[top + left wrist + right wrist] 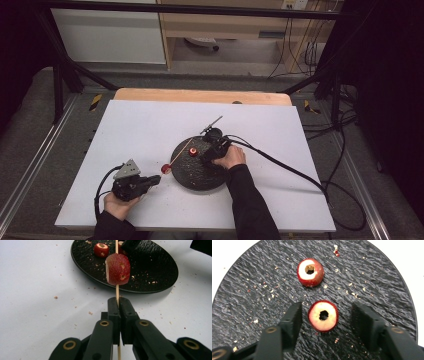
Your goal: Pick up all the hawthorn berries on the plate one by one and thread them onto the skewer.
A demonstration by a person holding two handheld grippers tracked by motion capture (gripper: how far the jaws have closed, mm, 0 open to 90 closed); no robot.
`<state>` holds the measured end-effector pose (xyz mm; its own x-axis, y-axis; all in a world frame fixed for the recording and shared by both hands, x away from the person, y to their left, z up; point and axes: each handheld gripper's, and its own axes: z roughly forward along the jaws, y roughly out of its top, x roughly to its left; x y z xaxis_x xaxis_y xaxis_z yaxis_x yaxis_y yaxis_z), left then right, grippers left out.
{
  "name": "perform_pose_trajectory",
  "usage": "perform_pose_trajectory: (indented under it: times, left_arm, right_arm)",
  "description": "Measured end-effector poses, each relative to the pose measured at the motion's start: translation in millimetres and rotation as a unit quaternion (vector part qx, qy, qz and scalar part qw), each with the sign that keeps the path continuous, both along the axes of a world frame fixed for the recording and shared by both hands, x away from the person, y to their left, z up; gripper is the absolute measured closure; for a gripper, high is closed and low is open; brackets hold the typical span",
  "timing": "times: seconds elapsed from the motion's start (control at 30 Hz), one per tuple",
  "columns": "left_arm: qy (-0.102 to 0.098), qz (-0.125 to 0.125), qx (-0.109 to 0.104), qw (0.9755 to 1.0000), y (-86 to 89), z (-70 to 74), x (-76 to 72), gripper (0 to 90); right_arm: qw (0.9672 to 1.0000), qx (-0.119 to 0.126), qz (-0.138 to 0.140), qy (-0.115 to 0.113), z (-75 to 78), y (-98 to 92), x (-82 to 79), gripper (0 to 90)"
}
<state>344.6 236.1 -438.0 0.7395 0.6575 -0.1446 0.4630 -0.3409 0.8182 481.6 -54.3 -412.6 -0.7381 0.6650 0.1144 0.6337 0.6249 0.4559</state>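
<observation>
High view, left hand (pixel 120 204): comes in at the near left corner of the table (pixel 140 125), forearm low, holding the left gripper (pixel 152 181) level and pointed toward the plate.
High view, skewer (pixel 181 151): slants from the left gripper's tips up over the plate's left rim, one fruit piece (pixel 166 168) threaded on it just outside that rim.
High view, right hand (pixel 231 157): rests over the plate's right side, forearm running in from the near edge, right gripper (pixel 207 156) angled down at the plate (pixel 200 177).
Left gripper view, left gripper (pixel 119 302): jaws pressed together, pinching the skewer (pixel 117 291), which stands straight up between them.
Left gripper view, threaded fruit (pixel 118 269): red piece on the stick above the tips, in front of the plate's (pixel 155 267) near rim.
Right gripper view, right gripper (pixel 325 317): jaws spread to either side of a cored slice (pixel 323 316) lying flat on the plate (pixel 377 280); pads not touching it.
Right gripper view, second slice (pixel 310 272): lies flat farther off, apart from the first.
</observation>
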Motion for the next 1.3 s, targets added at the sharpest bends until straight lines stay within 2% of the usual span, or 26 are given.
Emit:
perform_pose_trajectory:
  times: [0.23, 0.43, 0.8, 1.17, 1.3]
  left_arm:
    - [0.001, 0.0, 0.002, 1.0, 0.1, -0.4, 0.4, 87.4]
    - [0.001, 0.0, 0.002, 1.0, 0.2, -0.5, 0.5, 87.4]
    - [0.0, 0.0, 0.001, 1.0, 0.2, 0.0, 0.2, 87.4]
    - [-0.001, 0.002, 0.003, 1.0, -0.3, -0.1, -0.6, 87.5]
    - [-0.001, 0.003, 0.005, 1.0, 0.0, -0.1, -0.7, 87.5]
  right_arm:
    - [0.9999, -0.005, 0.005, 0.014, -0.9, -0.1, 3.5, 53.6]
    - [0.9997, 0.0, 0.011, 0.02, -0.6, 0.9, 5.1, 59.7]
    - [0.9996, 0.003, 0.001, 0.029, 1.4, 0.5, 6.0, 61.0]
    - [0.9997, 0.013, -0.006, 0.022, 12.5, -3.6, -2.8, 61.3]
    - [0.9995, 0.026, -0.009, 0.017, 18.8, -6.9, -5.8, 61.4]
